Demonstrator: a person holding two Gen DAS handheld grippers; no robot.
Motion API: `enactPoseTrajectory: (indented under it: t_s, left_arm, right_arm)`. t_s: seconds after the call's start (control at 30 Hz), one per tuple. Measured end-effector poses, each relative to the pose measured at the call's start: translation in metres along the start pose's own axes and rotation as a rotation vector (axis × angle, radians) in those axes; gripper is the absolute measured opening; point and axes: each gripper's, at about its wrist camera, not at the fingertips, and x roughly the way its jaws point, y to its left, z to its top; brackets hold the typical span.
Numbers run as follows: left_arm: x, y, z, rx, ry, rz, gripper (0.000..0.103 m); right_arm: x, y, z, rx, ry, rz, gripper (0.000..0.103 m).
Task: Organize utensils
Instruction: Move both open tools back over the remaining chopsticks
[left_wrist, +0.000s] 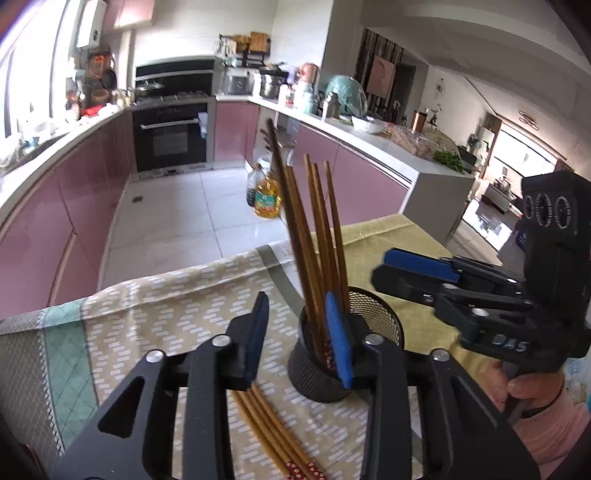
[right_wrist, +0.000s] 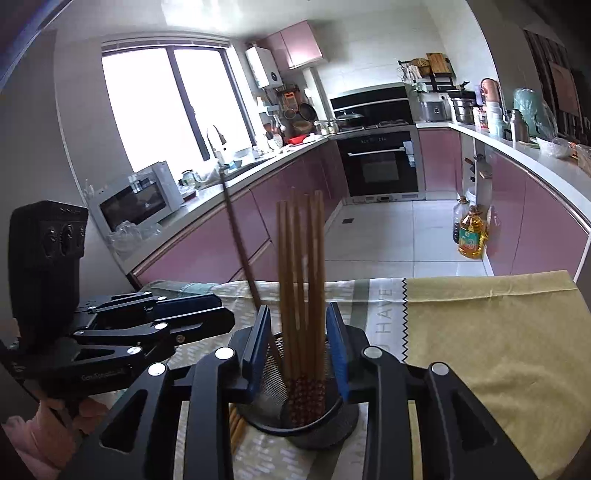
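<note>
Black mesh holder (left_wrist: 343, 354) stands upright on the cloth-covered surface (left_wrist: 147, 306). Several wooden chopsticks (left_wrist: 321, 236) stand in it, leaning slightly; one darker stick (right_wrist: 240, 243) tilts away from the bundle. Further chopsticks (left_wrist: 273, 432) lie flat on the cloth just beside the holder's base, not yet collected.

Right tool (right_wrist: 299, 347): fingers apart, straddling the standing bundle above the holder rim, no pad seen pressing on a stick. Left tool (left_wrist: 297, 339): fingers apart, nothing clamped, one finger in front of the holder, the loose sticks below it.

Judgement: a deposit into the holder appears complete. The next move calls for lowering the left tool onto the loose sticks, closing across them, and keeping clear of the holder to avoid tipping it.
</note>
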Motion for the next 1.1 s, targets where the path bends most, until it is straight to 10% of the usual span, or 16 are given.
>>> enactPoseTrajectory:
  t_s: [0.43,1.1]
  left_arm:
    - [-0.029,0.03,-0.069,-0.052,0.027,0.124,0.049]
    - [-0.004,0.04,-0.139,-0.102,0.193,0.16,0.05]
  right_arm:
    - [0.005,0.049,-0.07,-0.099,0.16,0.126,0.036]
    - [0.066,0.062,-0.114,-0.098,0.337,0.01,0.036]
